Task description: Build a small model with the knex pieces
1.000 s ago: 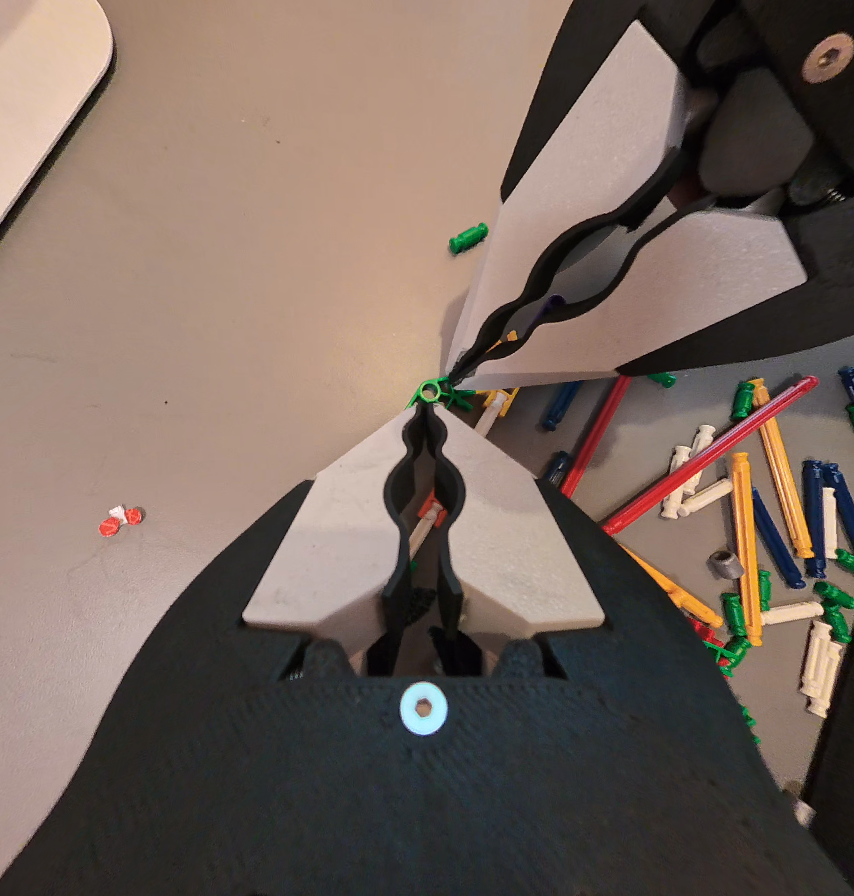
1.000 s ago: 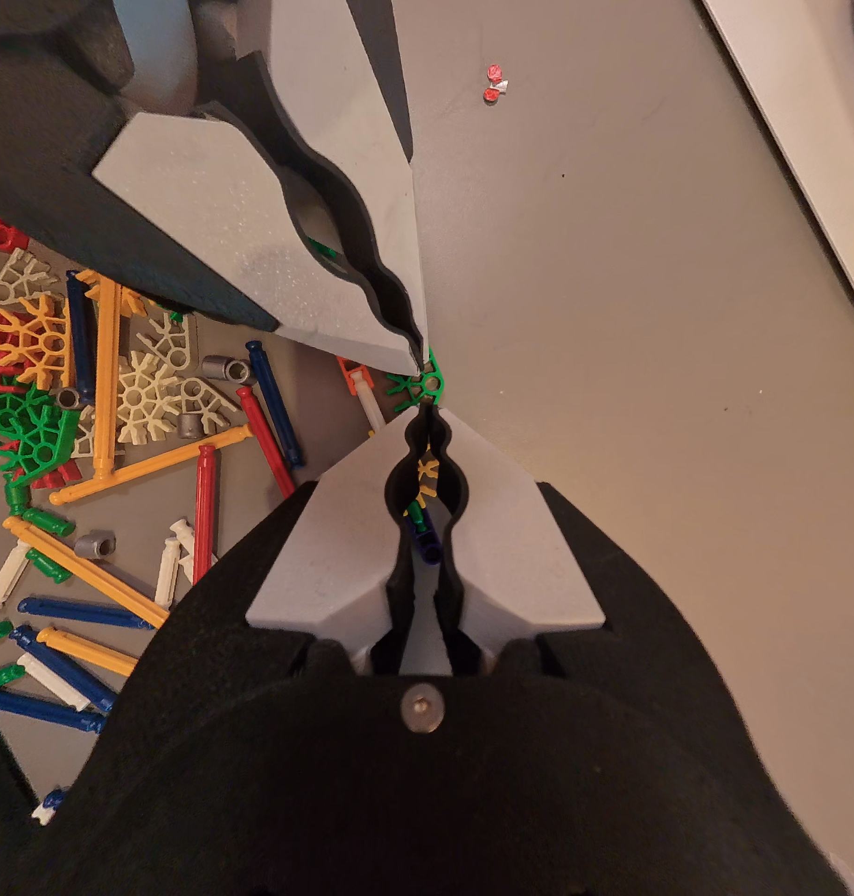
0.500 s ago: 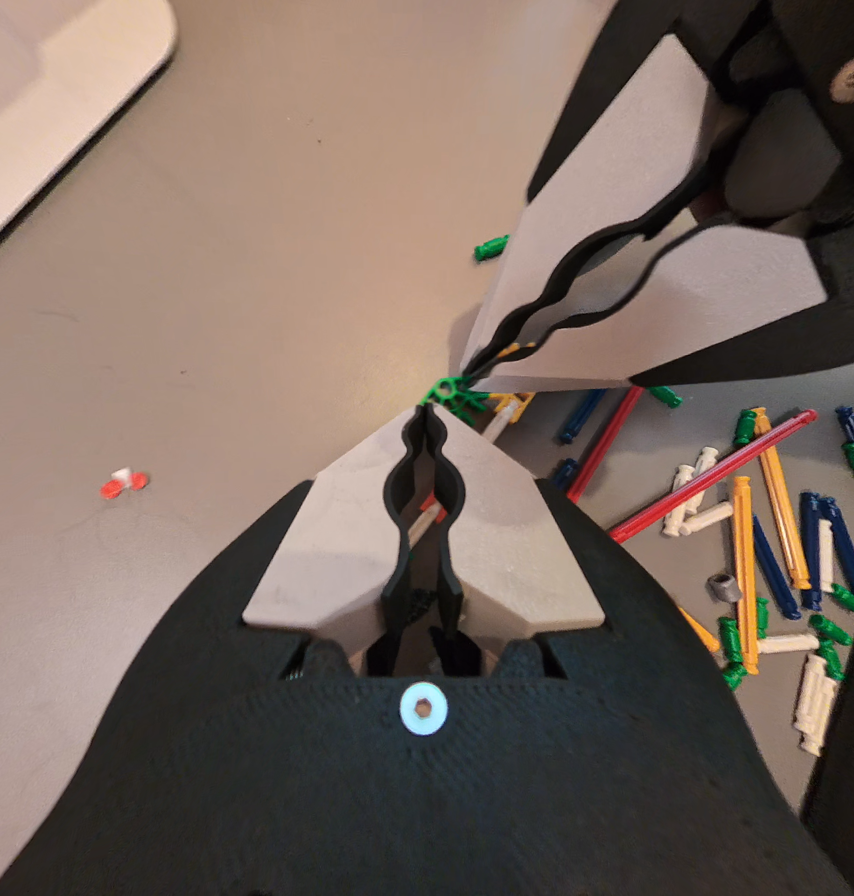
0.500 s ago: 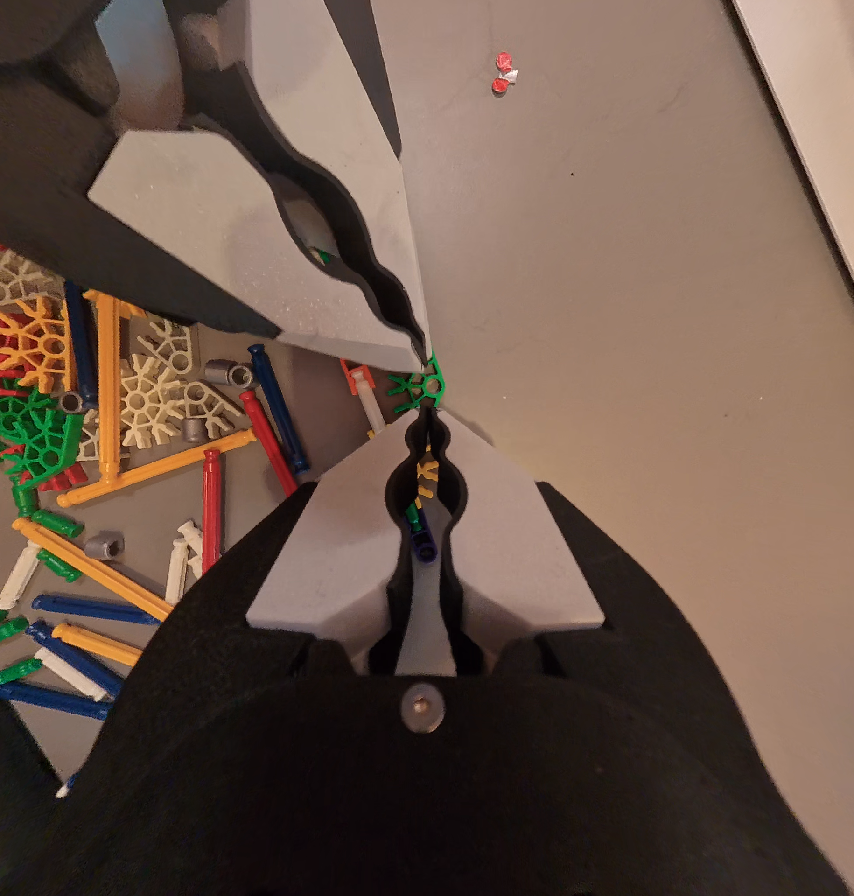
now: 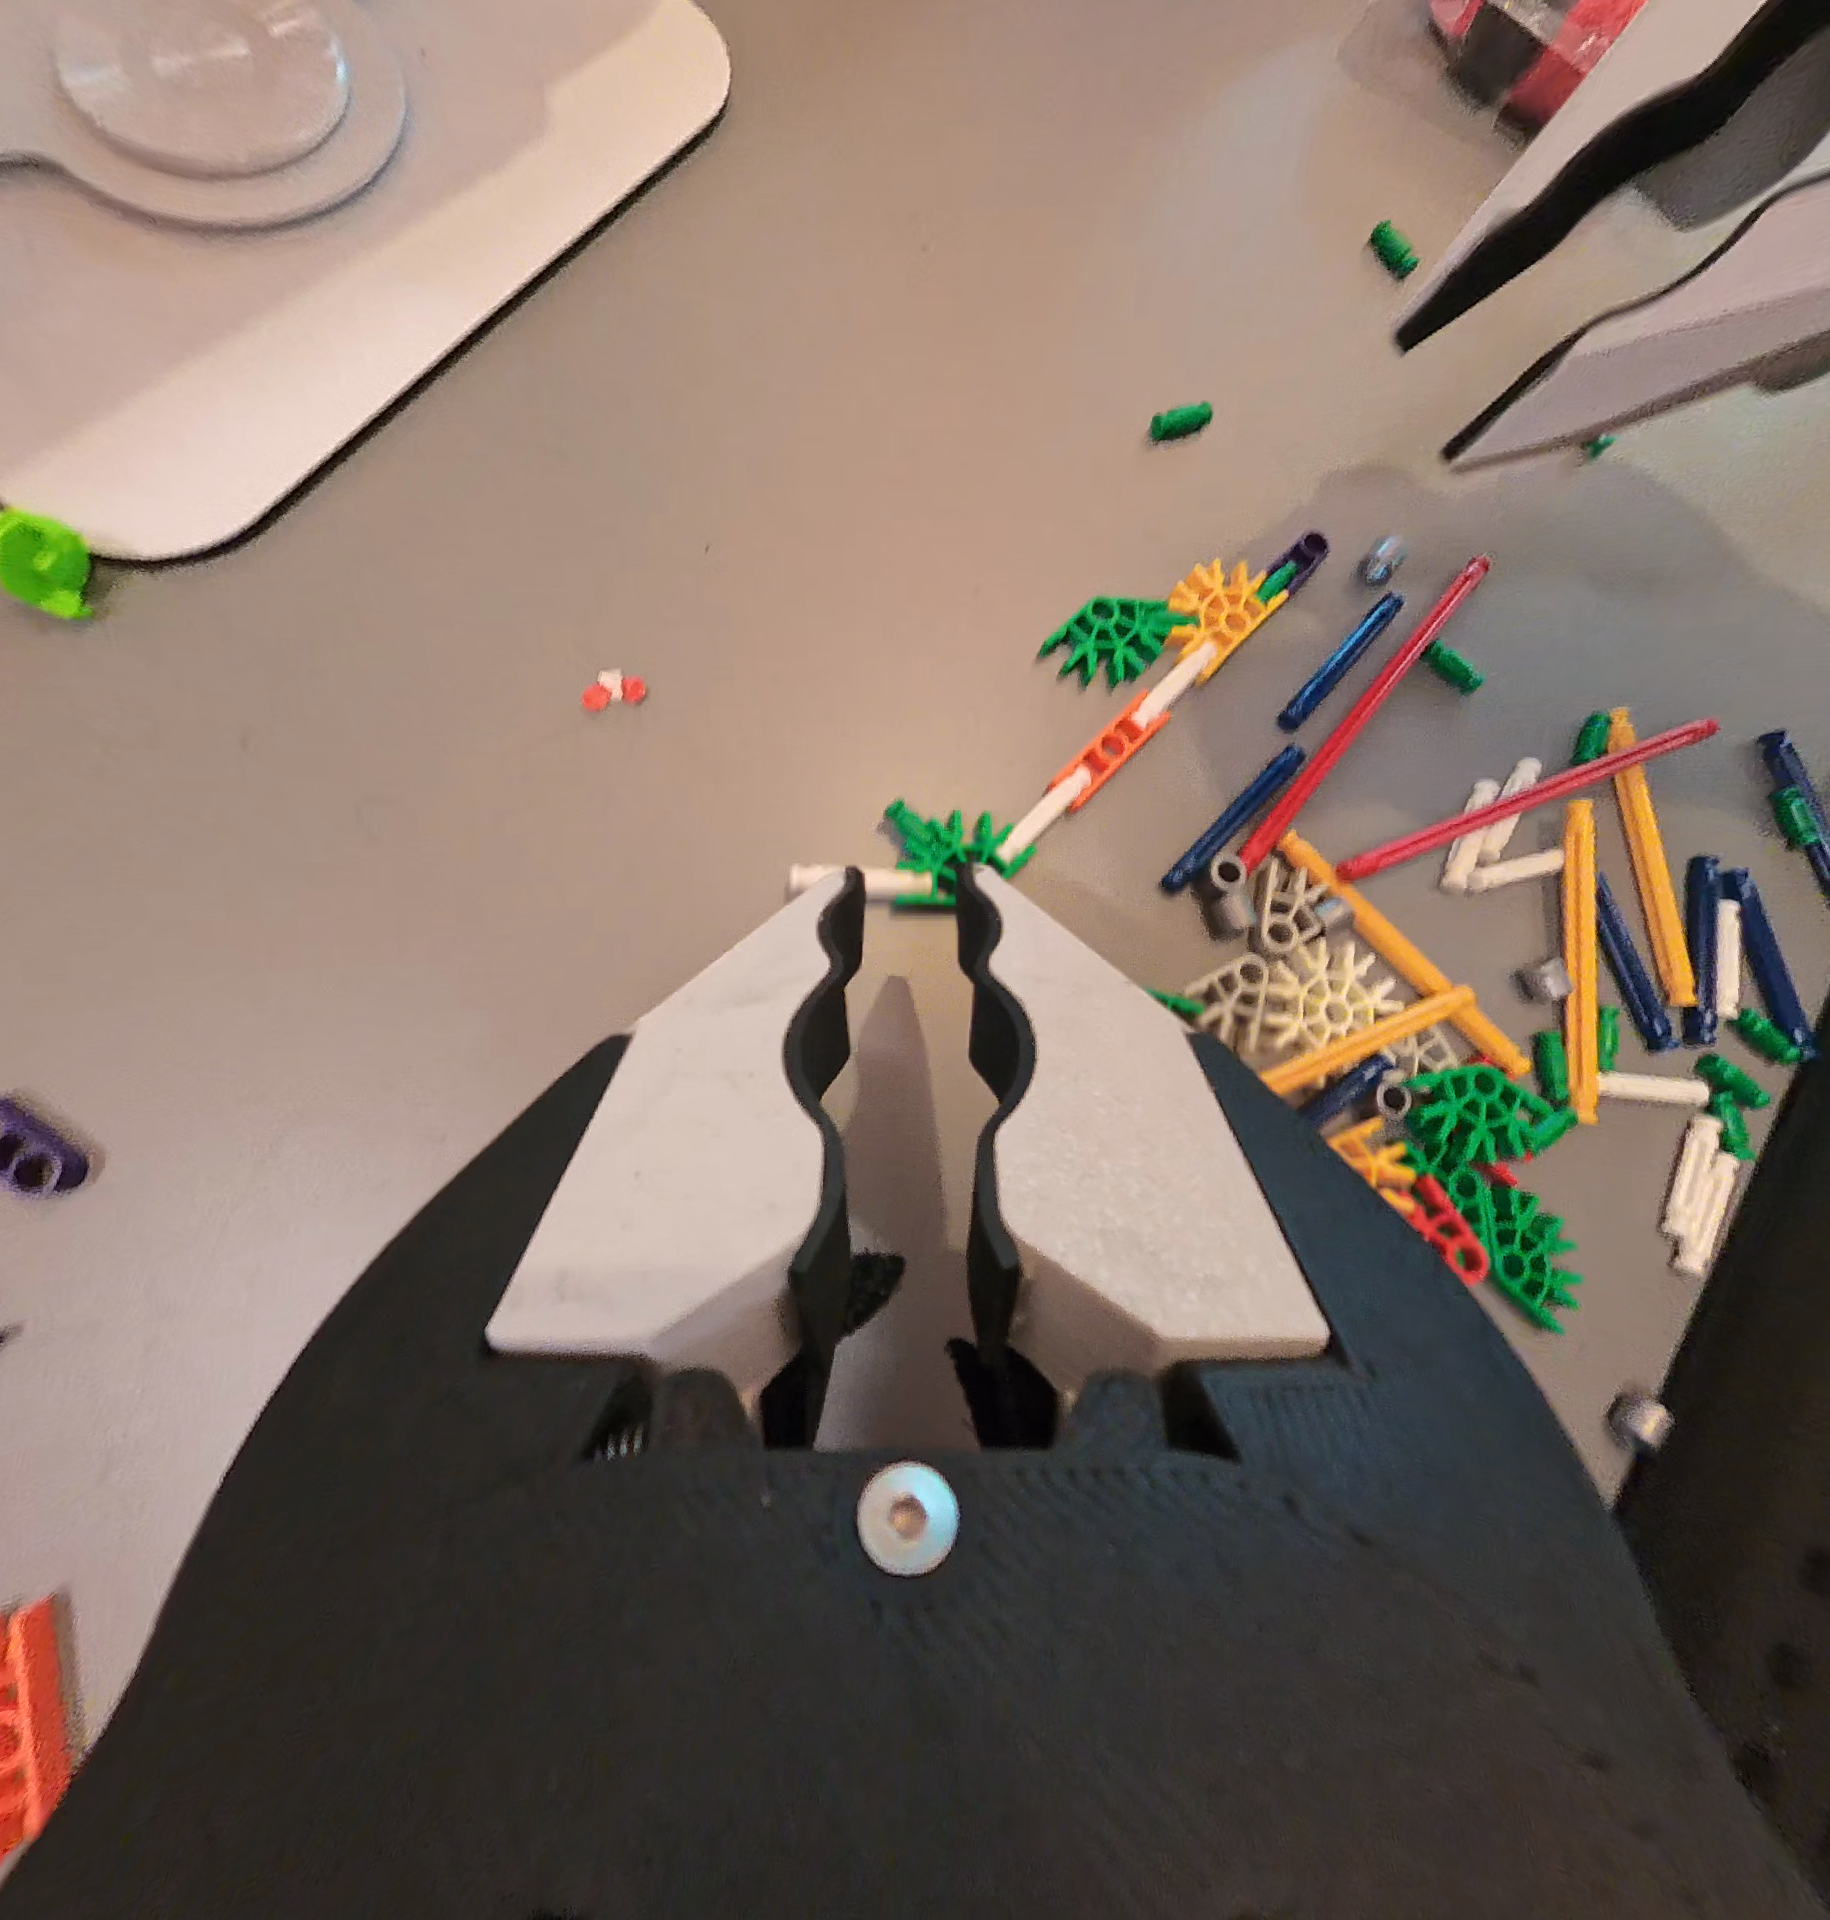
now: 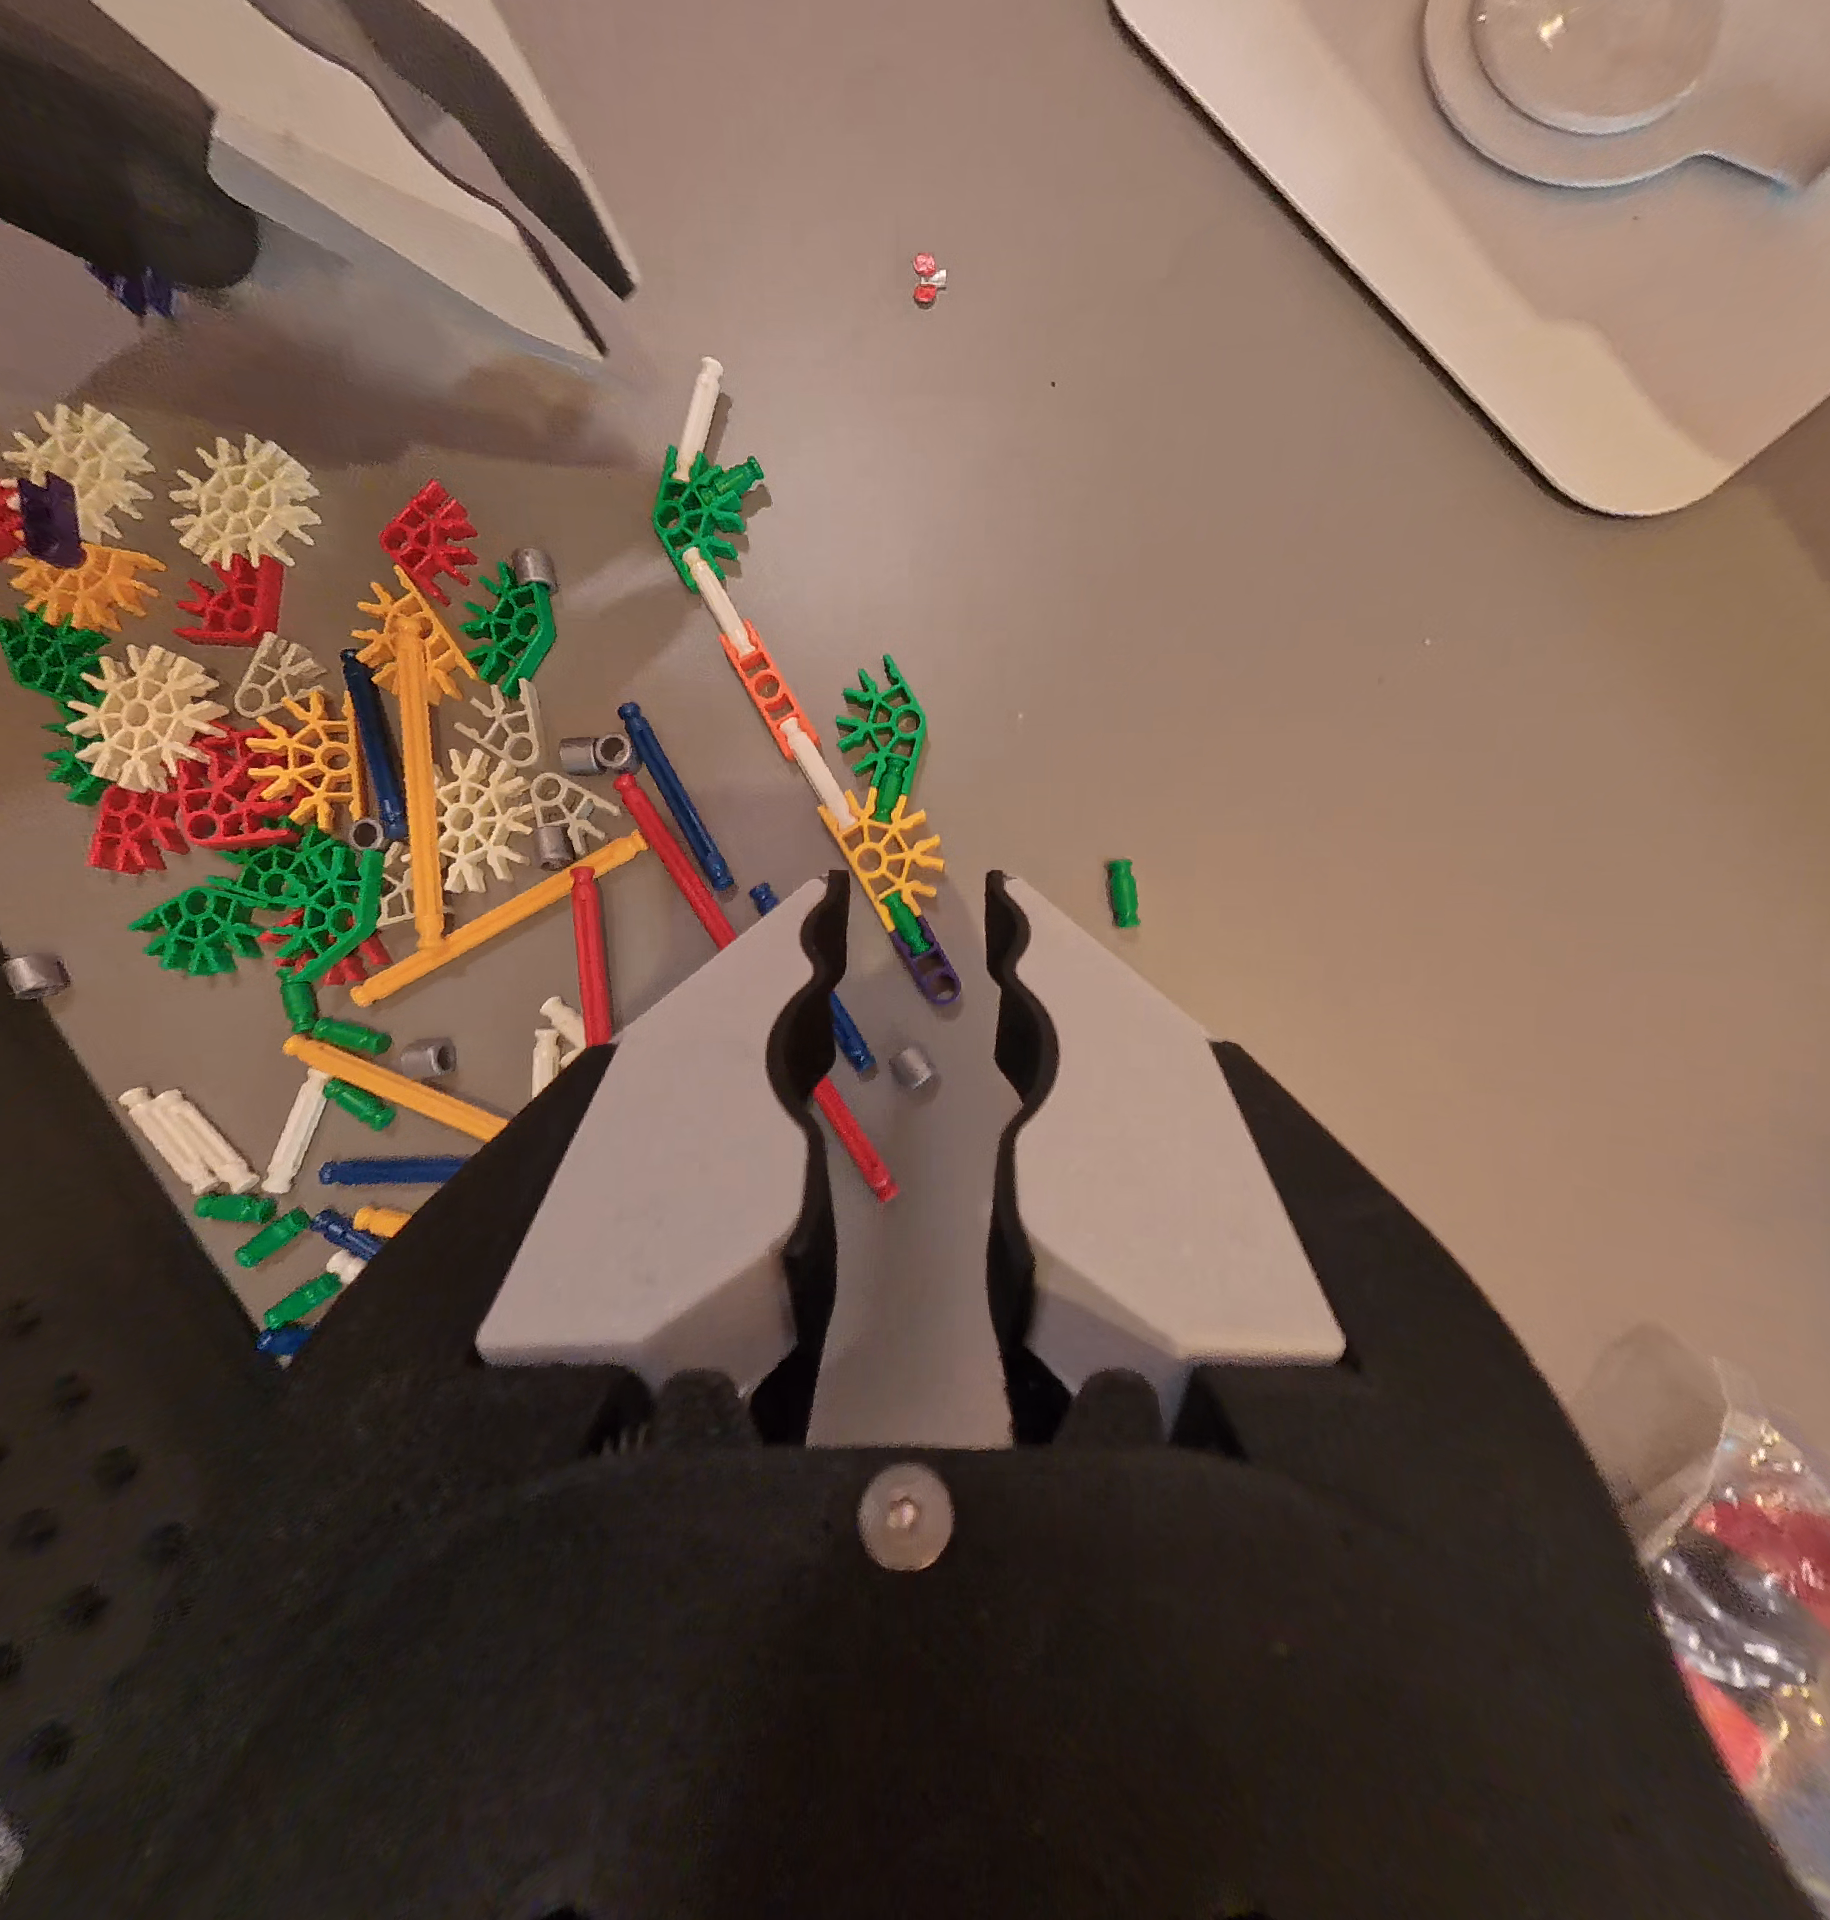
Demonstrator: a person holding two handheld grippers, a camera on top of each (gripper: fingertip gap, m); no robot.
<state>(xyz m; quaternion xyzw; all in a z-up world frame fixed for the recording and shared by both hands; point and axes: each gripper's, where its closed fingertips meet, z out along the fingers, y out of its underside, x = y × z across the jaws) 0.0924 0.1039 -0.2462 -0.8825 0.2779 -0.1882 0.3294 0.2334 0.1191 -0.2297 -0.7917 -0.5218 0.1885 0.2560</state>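
On the worktop (image 5: 890,416) lies a toy chain (image 6: 776,691); both grippers, left (image 5: 911,888) and right (image 6: 911,883), hover with jaws apart, holding nothing

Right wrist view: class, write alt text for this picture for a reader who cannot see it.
The open right tool hovers over a grey table, holding nothing, its tips beside a yellow connector at the near end of a small chain of white rods and green connectors. A heap of coloured building pieces lies to the left.
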